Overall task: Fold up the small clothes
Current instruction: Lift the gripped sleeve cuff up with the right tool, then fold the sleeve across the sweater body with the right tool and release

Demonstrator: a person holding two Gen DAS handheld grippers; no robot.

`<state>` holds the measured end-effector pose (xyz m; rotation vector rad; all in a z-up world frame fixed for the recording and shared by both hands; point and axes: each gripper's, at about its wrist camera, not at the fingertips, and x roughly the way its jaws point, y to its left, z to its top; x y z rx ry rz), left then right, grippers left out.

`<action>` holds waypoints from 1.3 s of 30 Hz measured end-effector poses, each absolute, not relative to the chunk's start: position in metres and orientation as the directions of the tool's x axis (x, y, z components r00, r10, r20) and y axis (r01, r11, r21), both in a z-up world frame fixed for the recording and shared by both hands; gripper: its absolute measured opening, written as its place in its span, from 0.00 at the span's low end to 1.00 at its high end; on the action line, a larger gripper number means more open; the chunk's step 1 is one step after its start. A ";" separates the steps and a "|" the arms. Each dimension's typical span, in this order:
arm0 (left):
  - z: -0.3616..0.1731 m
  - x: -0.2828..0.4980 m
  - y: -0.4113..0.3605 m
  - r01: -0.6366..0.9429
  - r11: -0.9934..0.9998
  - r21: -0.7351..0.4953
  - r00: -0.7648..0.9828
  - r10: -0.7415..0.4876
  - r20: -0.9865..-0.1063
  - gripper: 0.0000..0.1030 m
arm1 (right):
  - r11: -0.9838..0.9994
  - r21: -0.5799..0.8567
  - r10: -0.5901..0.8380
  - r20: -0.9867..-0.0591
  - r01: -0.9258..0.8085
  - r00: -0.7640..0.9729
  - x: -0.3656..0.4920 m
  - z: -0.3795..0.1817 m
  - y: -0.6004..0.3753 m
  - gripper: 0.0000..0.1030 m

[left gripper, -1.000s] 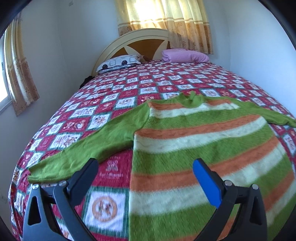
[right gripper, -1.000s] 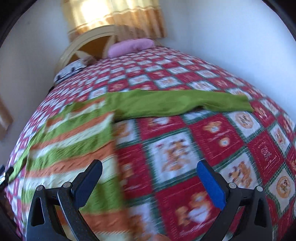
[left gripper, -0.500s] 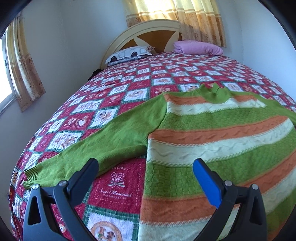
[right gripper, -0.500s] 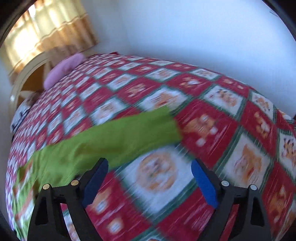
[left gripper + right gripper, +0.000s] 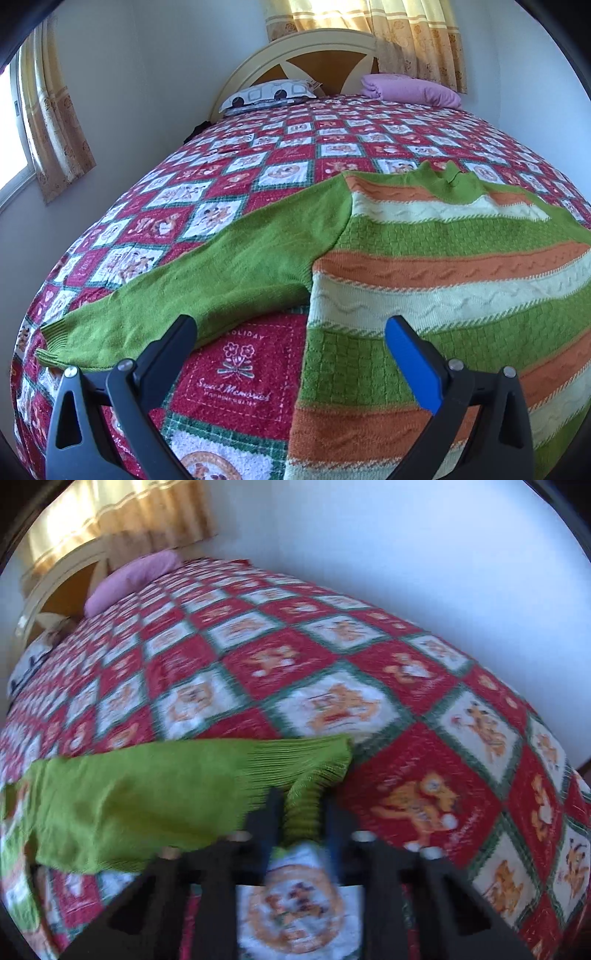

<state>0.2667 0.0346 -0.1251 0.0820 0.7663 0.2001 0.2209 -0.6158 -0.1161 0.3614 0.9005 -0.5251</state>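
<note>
A knitted sweater (image 5: 443, 266) with green, orange and cream stripes lies flat on the bed, collar toward the headboard. Its plain green left sleeve (image 5: 207, 288) stretches out toward the bed's left edge. My left gripper (image 5: 291, 332) is open and empty, hovering just above the sleeve's armpit area. In the right wrist view the other green sleeve (image 5: 147, 797) lies across the quilt, and my right gripper (image 5: 301, 812) is shut on its ribbed cuff (image 5: 306, 771). That view is motion-blurred.
The bed carries a red, white and green patchwork quilt (image 5: 258, 155). A patterned pillow (image 5: 269, 94) and a pink pillow (image 5: 410, 90) lie at the headboard. White walls stand close on both sides (image 5: 443, 554). A curtained window is at the left (image 5: 48, 122).
My right gripper swung right to the sleeve's end and closed on the cuff. My left gripper moved forward and left toward the left sleeve and stayed open.
</note>
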 end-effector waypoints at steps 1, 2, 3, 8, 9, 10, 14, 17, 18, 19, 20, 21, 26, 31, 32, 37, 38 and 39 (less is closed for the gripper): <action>-0.125 0.266 0.035 -0.149 0.978 0.143 0.702 0.207 -0.681 1.00 | 0.817 0.076 -0.284 -0.810 0.572 0.513 0.222 -0.110 -0.612 0.12; -0.124 0.265 0.037 -0.150 0.979 0.140 0.704 0.205 -0.681 1.00 | 0.817 0.076 -0.284 -0.810 0.572 0.513 0.222 -0.110 -0.612 0.11; -0.122 0.263 0.038 -0.151 0.979 0.137 0.707 0.204 -0.677 1.00 | 0.817 0.082 -0.285 -0.802 0.571 0.524 0.222 -0.103 -0.610 0.11; -0.112 0.254 0.051 -0.172 0.979 0.110 0.726 0.201 -0.657 1.00 | 0.828 0.072 -0.317 -0.758 0.557 0.570 0.225 -0.063 -0.600 0.11; -0.111 0.253 0.055 -0.179 0.979 0.101 0.729 0.201 -0.655 1.00 | 0.832 0.066 -0.325 -0.747 0.550 0.580 0.227 -0.051 -0.597 0.11; -0.110 0.251 0.057 -0.184 0.978 0.094 0.730 0.200 -0.654 1.00 | 0.838 0.059 -0.332 -0.734 0.543 0.593 0.229 -0.038 -0.592 0.11; -0.112 0.247 0.066 -0.193 0.979 0.072 0.729 0.192 -0.657 1.00 | 0.861 0.035 -0.352 -0.678 0.507 0.645 0.236 0.014 -0.567 0.11; -0.114 0.243 0.069 -0.191 0.980 0.059 0.729 0.183 -0.659 1.00 | 0.881 0.006 -0.363 -0.634 0.474 0.683 0.243 0.050 -0.542 0.11; -0.114 0.242 0.070 -0.192 0.980 0.054 0.731 0.180 -0.658 1.00 | 0.888 -0.006 -0.364 -0.619 0.459 0.696 0.246 0.063 -0.533 0.11; -0.114 0.240 0.071 -0.192 0.980 0.049 0.733 0.176 -0.657 1.00 | 0.896 -0.021 -0.365 -0.604 0.443 0.709 0.250 0.075 -0.521 0.11; -0.114 0.239 0.072 -0.192 0.980 0.042 0.735 0.172 -0.656 1.00 | 0.903 -0.035 -0.363 -0.591 0.427 0.720 0.253 0.085 -0.510 0.10; -0.114 0.238 0.073 -0.193 0.981 0.034 0.737 0.168 -0.655 1.00 | 0.911 -0.050 -0.360 -0.579 0.409 0.732 0.257 0.094 -0.499 0.10; -0.117 0.235 0.080 -0.198 0.980 0.010 0.736 0.156 -0.659 1.00 | 0.944 -0.135 -0.326 -0.526 0.302 0.785 0.276 0.129 -0.429 0.10; -0.119 0.232 0.084 -0.198 0.980 -0.002 0.738 0.148 -0.659 1.00 | 0.964 -0.201 -0.253 -0.495 0.174 0.831 0.290 0.141 -0.350 0.10; -0.119 0.231 0.085 -0.198 0.980 -0.001 0.740 0.148 -0.656 1.00 | 0.966 -0.215 -0.232 -0.491 0.142 0.840 0.292 0.142 -0.331 0.10; -0.121 0.228 0.091 -0.204 0.979 -0.010 0.740 0.147 -0.656 1.00 | 0.964 -0.261 -0.085 -0.506 -0.058 0.858 0.304 0.123 -0.219 0.10; -0.121 0.228 0.092 -0.207 0.978 -0.012 0.739 0.148 -0.657 1.00 | 0.964 -0.261 -0.085 -0.506 -0.058 0.858 0.304 0.123 -0.219 0.10; -0.122 0.226 0.093 -0.211 0.977 -0.012 0.737 0.151 -0.659 1.00 | 0.961 -0.261 -0.060 -0.512 -0.089 0.857 0.306 0.115 -0.202 0.10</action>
